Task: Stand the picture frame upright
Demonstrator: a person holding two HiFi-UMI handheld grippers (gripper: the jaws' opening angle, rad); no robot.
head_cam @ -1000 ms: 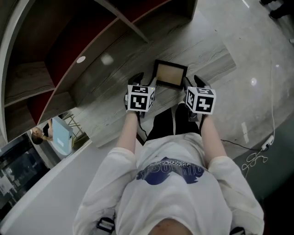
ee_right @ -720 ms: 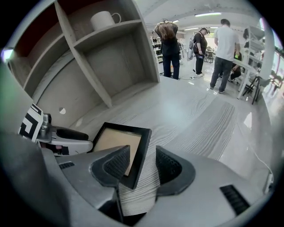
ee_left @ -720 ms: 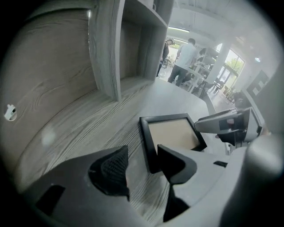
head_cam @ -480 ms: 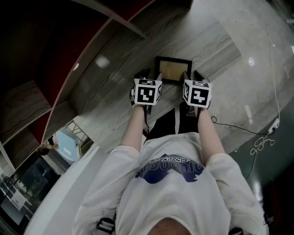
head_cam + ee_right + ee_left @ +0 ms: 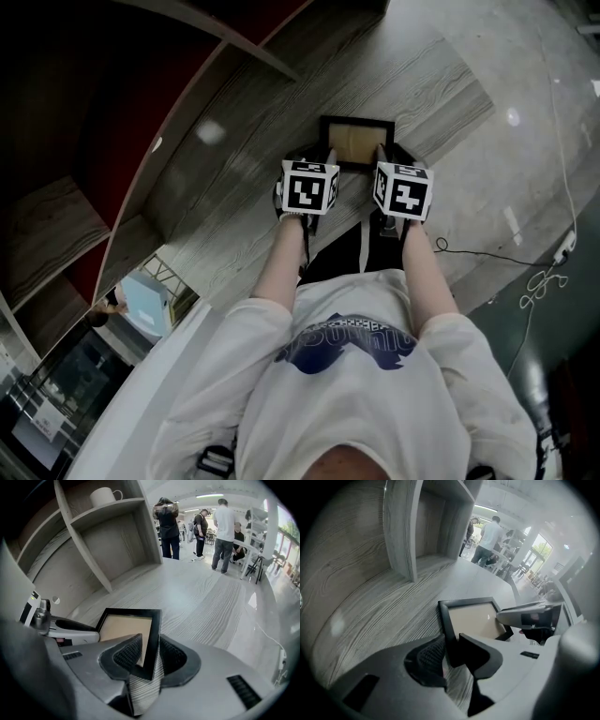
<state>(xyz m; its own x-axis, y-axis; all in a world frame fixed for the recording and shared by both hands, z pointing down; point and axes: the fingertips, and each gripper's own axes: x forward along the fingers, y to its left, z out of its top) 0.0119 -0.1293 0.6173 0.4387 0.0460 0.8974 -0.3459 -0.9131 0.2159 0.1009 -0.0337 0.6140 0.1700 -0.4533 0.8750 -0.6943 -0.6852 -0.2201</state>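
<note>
Now both hand-held grippers are at the picture frame's near corners.
From the head view, the picture frame [image 5: 356, 141] lies face up on the wood-grain platform [image 5: 234, 178] beside the shelf unit [image 5: 84, 206], with my left hand-held gripper [image 5: 314, 161] at its near left corner and my right hand-held gripper [image 5: 389, 155] at its near right corner. From the left gripper view, my jaws are closing and the frame's black left edge sits between them, the pads touching it on both sides. From the right gripper view, those jaws are closing too, with the frame's right corner between them and a sliver of platform showing beside one pad; a white mug [image 5: 104, 496] stands on an upper shelf.
</note>
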